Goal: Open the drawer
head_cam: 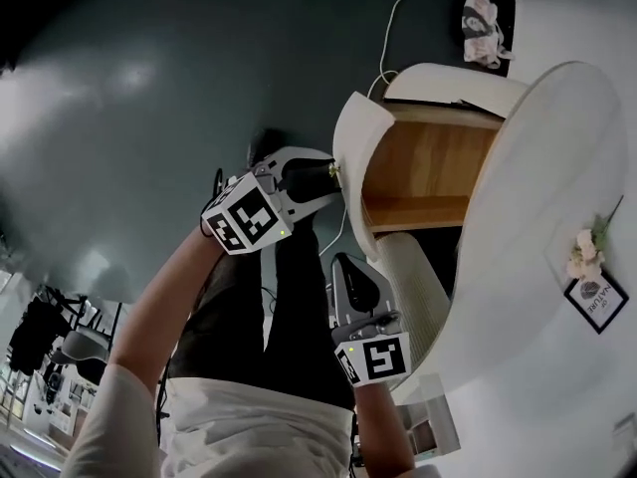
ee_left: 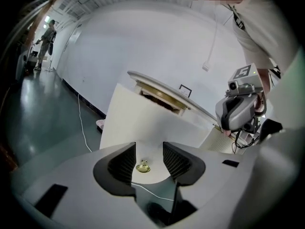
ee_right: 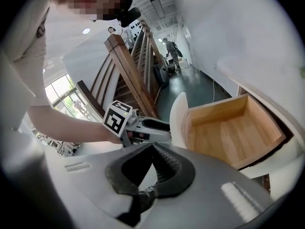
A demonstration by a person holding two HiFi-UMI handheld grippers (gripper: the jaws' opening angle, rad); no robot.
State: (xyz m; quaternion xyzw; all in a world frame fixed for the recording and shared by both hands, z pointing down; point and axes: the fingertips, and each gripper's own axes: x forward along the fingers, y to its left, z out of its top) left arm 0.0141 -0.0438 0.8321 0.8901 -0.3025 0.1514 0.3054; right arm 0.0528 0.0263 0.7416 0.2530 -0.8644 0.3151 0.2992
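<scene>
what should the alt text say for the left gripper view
The left gripper has its jaws open on either side of a small brass knob, and the pads do not touch it. The knob sits on the white front of a drawer, which stands pulled out from a rounded white cabinet. A grey-green floor lies to the left.

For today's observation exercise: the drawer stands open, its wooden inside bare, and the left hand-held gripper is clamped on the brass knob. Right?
Not clamped: the left gripper view shows the left hand-held gripper with jaws apart, the brass knob between them untouched. The drawer does stand open, its wooden inside bare.
</scene>
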